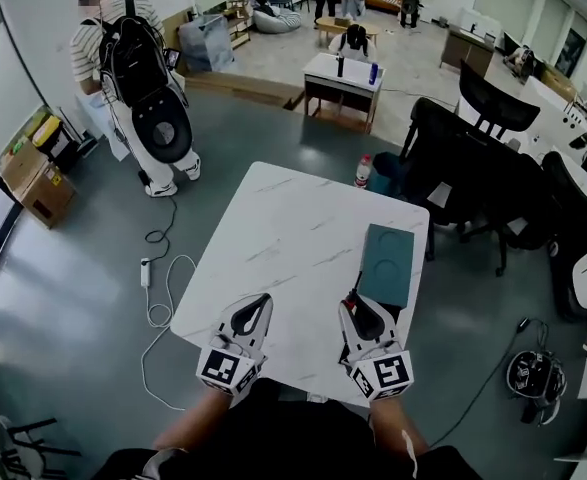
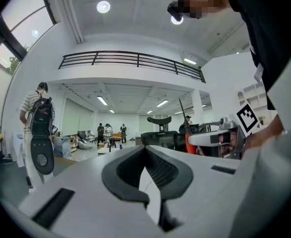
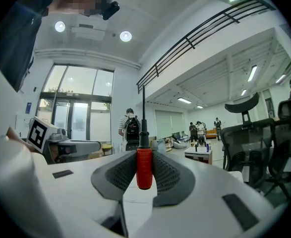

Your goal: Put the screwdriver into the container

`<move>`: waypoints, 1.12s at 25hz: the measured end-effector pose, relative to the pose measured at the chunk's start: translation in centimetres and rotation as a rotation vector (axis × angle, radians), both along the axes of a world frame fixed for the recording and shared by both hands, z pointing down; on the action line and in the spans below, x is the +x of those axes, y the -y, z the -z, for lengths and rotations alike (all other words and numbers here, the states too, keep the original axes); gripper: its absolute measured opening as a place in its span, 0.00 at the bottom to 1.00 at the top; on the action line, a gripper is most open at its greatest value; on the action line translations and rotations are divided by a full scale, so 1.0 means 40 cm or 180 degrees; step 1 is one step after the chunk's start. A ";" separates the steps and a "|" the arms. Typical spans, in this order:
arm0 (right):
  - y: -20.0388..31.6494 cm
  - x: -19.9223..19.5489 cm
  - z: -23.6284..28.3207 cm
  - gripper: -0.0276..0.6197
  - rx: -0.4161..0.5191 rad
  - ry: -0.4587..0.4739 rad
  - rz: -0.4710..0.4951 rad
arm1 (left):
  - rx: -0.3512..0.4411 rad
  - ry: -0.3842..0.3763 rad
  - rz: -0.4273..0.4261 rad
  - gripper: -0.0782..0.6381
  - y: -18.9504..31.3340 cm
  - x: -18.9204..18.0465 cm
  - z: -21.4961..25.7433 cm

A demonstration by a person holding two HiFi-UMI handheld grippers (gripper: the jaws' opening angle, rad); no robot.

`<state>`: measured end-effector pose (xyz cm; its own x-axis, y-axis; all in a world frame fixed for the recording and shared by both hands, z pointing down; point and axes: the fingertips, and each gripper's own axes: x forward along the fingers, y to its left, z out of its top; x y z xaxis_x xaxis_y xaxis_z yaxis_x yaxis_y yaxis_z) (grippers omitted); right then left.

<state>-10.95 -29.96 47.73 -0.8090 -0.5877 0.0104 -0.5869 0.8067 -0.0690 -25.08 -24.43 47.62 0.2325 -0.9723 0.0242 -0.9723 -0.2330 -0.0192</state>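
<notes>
The screwdriver (image 3: 144,166) has a red handle and a thin black shaft that points up. My right gripper (image 3: 144,153) is shut on the handle. In the head view this gripper (image 1: 359,304) hovers over the near right part of the white marble table (image 1: 283,248). The dark teal container (image 1: 386,264) lies flat just beyond it by the table's right edge. My left gripper (image 1: 256,311) is over the near edge to the left, and its jaws (image 2: 145,155) are shut with nothing between them. The left gripper view shows the right gripper (image 2: 217,139) and the red handle (image 2: 190,144).
Black office chairs (image 1: 478,163) crowd the table's right side. A red-capped bottle (image 1: 363,171) stands on the floor past the far corner. A white cable (image 1: 159,293) trails on the floor to the left. A person with a backpack (image 1: 138,73) stands far left, near cardboard boxes (image 1: 35,183).
</notes>
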 end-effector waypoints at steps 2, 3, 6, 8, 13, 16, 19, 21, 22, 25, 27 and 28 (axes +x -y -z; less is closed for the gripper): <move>0.017 0.000 -0.015 0.21 -0.0043 -0.0064 -0.0131 | -0.0054 -0.0018 -0.0115 0.12 0.024 -0.006 -0.016; 0.023 0.000 -0.021 0.21 -0.0065 -0.0088 -0.0194 | -0.0090 -0.0022 -0.0185 0.12 0.035 -0.007 -0.025; 0.043 0.004 -0.043 0.21 -0.0161 -0.0117 -0.0382 | -0.0162 -0.0011 -0.0423 0.12 0.072 -0.005 -0.041; 0.058 0.012 -0.059 0.21 -0.0248 -0.0130 -0.0528 | -0.0179 0.0006 -0.0557 0.12 0.101 -0.006 -0.041; 0.079 0.084 -0.101 0.21 -0.0497 -0.0375 -0.0968 | -0.0280 -0.0101 -0.0878 0.12 0.153 0.020 -0.066; 0.075 0.112 -0.136 0.21 -0.0642 -0.0523 -0.1188 | -0.0349 -0.0014 -0.0987 0.12 0.172 0.016 -0.085; 0.065 0.145 -0.179 0.21 -0.0822 -0.0621 -0.1344 | -0.0318 0.0039 -0.1017 0.12 0.184 0.021 -0.091; 0.065 0.167 -0.207 0.21 -0.0969 -0.0666 -0.1393 | -0.0329 0.0032 -0.1034 0.12 0.195 0.035 -0.094; 0.065 0.177 -0.218 0.21 -0.1043 -0.0679 -0.1401 | -0.0337 0.0022 -0.1046 0.12 0.199 0.045 -0.092; 0.049 0.210 -0.259 0.21 -0.1273 -0.0771 -0.1401 | -0.0395 -0.0013 -0.1088 0.12 0.196 0.078 -0.110; 0.029 0.225 -0.301 0.21 -0.1429 -0.0876 -0.1414 | -0.0459 0.0000 -0.1111 0.12 0.187 0.087 -0.139; 0.020 0.231 -0.326 0.21 -0.1519 -0.0917 -0.1425 | -0.0501 0.0008 -0.1119 0.12 0.181 0.087 -0.155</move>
